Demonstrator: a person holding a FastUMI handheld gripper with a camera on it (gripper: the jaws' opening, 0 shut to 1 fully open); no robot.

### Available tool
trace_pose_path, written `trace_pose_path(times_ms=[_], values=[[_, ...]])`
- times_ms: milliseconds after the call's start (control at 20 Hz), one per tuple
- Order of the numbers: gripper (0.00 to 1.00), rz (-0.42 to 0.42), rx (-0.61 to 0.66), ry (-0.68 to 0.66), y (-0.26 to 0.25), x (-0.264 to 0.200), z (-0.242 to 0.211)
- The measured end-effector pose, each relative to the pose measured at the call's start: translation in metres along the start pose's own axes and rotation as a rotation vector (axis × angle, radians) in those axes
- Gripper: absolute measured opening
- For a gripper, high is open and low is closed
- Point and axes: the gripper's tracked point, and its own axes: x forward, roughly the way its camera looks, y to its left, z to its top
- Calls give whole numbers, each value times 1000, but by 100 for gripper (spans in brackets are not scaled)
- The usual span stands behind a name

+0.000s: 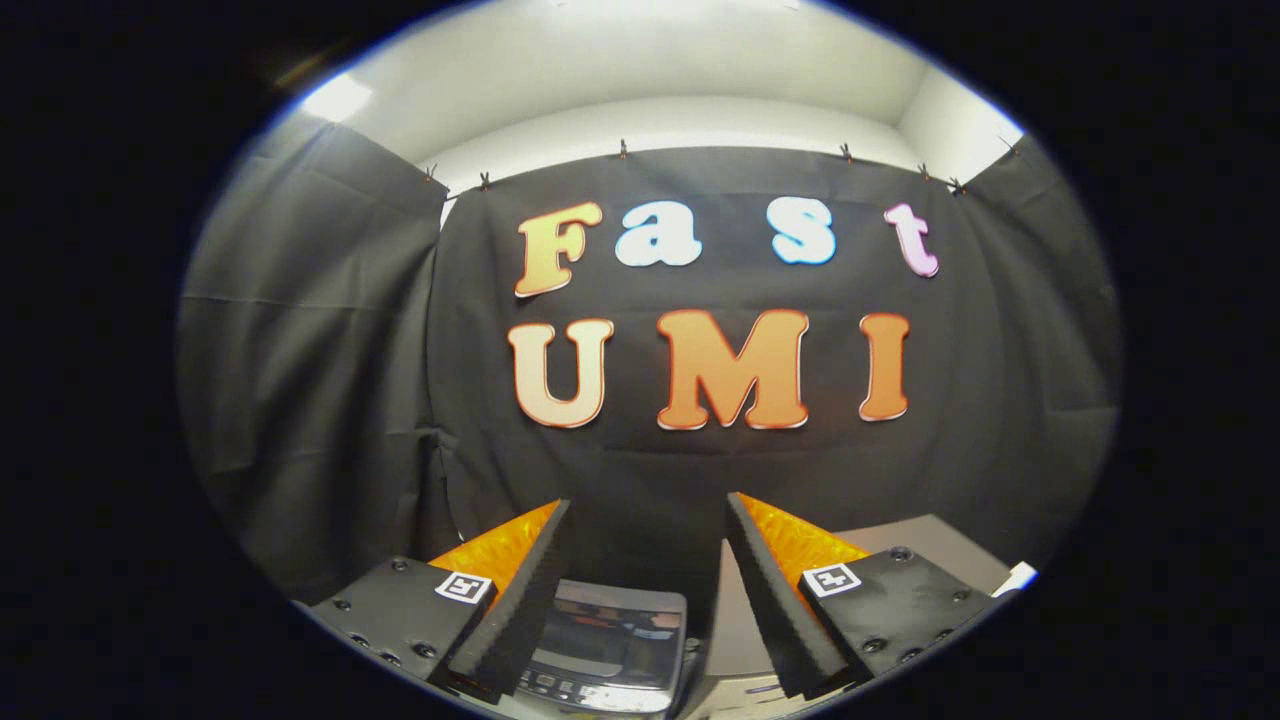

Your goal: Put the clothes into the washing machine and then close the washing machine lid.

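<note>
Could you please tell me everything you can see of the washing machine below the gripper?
The washing machine shows from above, low between the fingers of the open gripper. Its top is a grey, rounded frame around a dark, glossy lid panel that looks like glass or plastic and mirrors the room. The lid appears to lie flat and shut. A strip of small buttons runs along its near edge. It stands before the black cloth wall, beside a pale surface. Neither finger touches it.

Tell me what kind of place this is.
Likely a staged recording booth, not a home: black cloth wall clipped up on all sides, a small grey top-loading washing machine below the open gripper, on a grey table.
</note>
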Motion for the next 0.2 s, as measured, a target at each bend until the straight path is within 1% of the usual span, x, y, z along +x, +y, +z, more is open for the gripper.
trace_pose_path(times_ms=[200], values=[[97,-20,7,-68,-44,-47,38]])
